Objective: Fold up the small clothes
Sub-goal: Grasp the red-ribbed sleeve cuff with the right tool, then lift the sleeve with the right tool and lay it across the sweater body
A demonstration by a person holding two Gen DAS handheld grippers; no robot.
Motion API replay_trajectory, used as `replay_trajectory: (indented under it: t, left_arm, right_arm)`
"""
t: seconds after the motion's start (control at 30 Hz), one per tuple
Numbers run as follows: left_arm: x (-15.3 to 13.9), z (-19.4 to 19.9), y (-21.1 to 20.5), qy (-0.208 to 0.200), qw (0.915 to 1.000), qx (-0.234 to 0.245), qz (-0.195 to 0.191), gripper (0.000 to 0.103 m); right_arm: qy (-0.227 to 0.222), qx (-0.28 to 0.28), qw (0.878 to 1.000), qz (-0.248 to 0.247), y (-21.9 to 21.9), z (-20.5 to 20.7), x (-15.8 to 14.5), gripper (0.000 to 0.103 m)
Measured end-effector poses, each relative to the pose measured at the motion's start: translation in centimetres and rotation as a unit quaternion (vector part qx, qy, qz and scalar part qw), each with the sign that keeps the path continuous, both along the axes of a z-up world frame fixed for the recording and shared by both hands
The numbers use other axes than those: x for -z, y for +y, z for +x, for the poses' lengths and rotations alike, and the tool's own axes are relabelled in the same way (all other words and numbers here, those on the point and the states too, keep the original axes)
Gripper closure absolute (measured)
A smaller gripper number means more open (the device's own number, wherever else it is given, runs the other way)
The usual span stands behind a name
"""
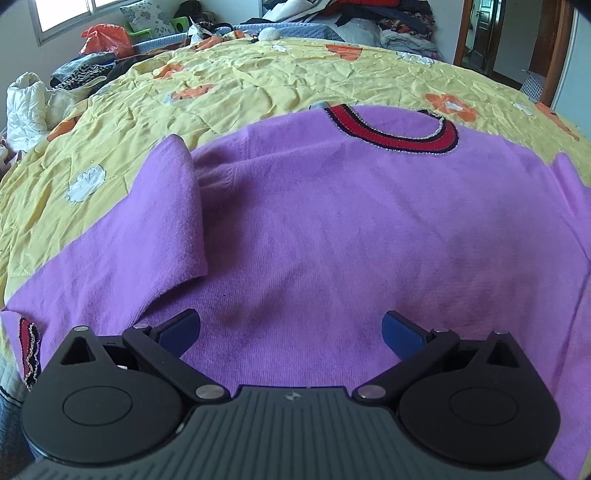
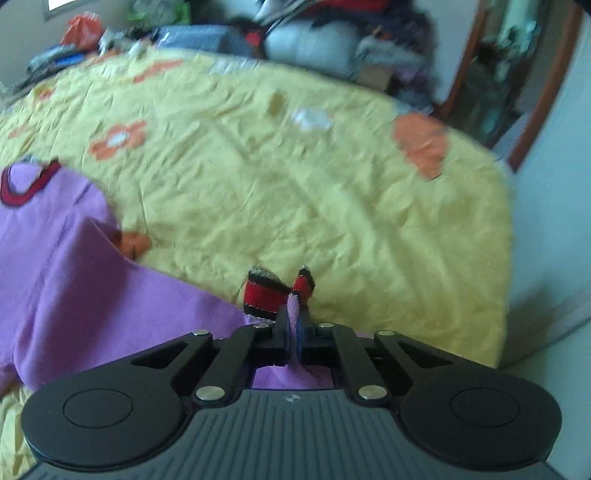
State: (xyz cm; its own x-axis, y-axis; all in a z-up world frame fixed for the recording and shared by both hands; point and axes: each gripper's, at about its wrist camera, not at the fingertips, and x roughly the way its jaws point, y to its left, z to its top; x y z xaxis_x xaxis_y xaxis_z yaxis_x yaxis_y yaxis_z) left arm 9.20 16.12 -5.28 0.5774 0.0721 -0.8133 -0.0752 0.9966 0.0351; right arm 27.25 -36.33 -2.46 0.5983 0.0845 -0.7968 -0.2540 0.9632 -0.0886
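Left wrist view: the left gripper [image 1: 291, 330] hangs above the lower body of a purple knitted sweater [image 1: 332, 240], its two blue-padded fingers [image 1: 402, 334] spread wide with nothing between them. The sweater lies flat on a crumpled yellow bedspread with orange and white flowers [image 1: 258, 81], its red and dark striped collar [image 1: 402, 134] at the far end. One sleeve [image 1: 177, 206] is folded in over the body on the left side, and a red striped cuff [image 1: 29, 347] shows at the lower left edge. Piled clothes [image 1: 369, 22] and an orange plastic bag [image 1: 107, 38] sit beyond the bed.

Right wrist view, which is blurred: the right gripper [image 2: 294, 325] has its fingers pressed together on purple sleeve fabric just behind the red and black striped cuff [image 2: 269, 293], which sticks out past the fingertips above the bedspread [image 2: 332, 203]. The rest of the sweater [image 2: 74, 280] spreads to the left, with its collar [image 2: 26, 188] near the left edge.
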Motion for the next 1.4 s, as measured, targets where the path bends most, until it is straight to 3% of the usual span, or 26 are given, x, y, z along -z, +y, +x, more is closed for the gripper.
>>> replay_trajectory:
  t: [0.13, 0.23, 0.37, 0.43, 0.6, 0.67, 0.8, 0.93, 1.13, 1.4]
  left_arm:
    - [-0.7, -0.7, 0.0, -0.012, 0.9998, 0.013, -0.006, 0.000]
    - [-1.3, -1.3, 0.1, -0.024, 0.9993, 0.024, -0.013, 0.000]
    - [-1.7, -2.0, -0.2, -0.030, 0.9985, 0.039, -0.024, 0.000]
    - [-1.8, -2.5, -0.4, -0.031, 0.9981, 0.046, -0.026, 0.000]
    - [-1.4, -3.7, -1.5, -0.024, 0.9968, 0.067, -0.034, 0.000]
    - [-0.9, -4.2, -2.3, -0.015, 0.9964, 0.078, -0.029, 0.000]
    - [0.2, -5.0, -3.8, -0.003, 0.9943, 0.102, -0.031, 0.000]
    - [0.7, -6.0, -6.0, -0.001, 0.9899, 0.137, -0.037, 0.000]
    - [1.0, -7.1, -7.6, -0.007, 0.9853, 0.167, -0.032, 0.000]
    - [0.4, -7.5, -5.0, -0.014, 0.9884, 0.146, -0.040, 0.000]
  right_arm:
    - [-0.087, 0.090, 0.992, 0.013, -2.4, -5.0, -3.5, 0.099]
    - [-0.113, 0.171, 0.979, 0.018, -5.8, -8.8, -4.3, 0.099]
    - [-0.119, 0.268, 0.955, 0.047, -9.9, -13.4, -2.4, 0.099]
    - [-0.111, 0.309, 0.940, 0.088, -12.2, -15.2, -0.6, 0.099]
    - [-0.088, 0.368, 0.915, 0.142, -14.1, -16.6, 3.2, 0.099]
    - [-0.105, 0.365, 0.912, 0.154, -13.3, -16.9, 2.8, 0.099]
    - [-0.152, 0.318, 0.918, 0.181, -9.8, -16.2, -0.3, 0.099]
    - [-0.173, 0.253, 0.931, 0.198, -5.2, -14.7, -3.4, 0.099]
    - [-0.163, 0.175, 0.943, 0.233, 2.8, -11.9, -4.9, 0.099]
    - [-0.142, 0.120, 0.946, 0.267, 10.2, -9.9, -5.1, 0.099]
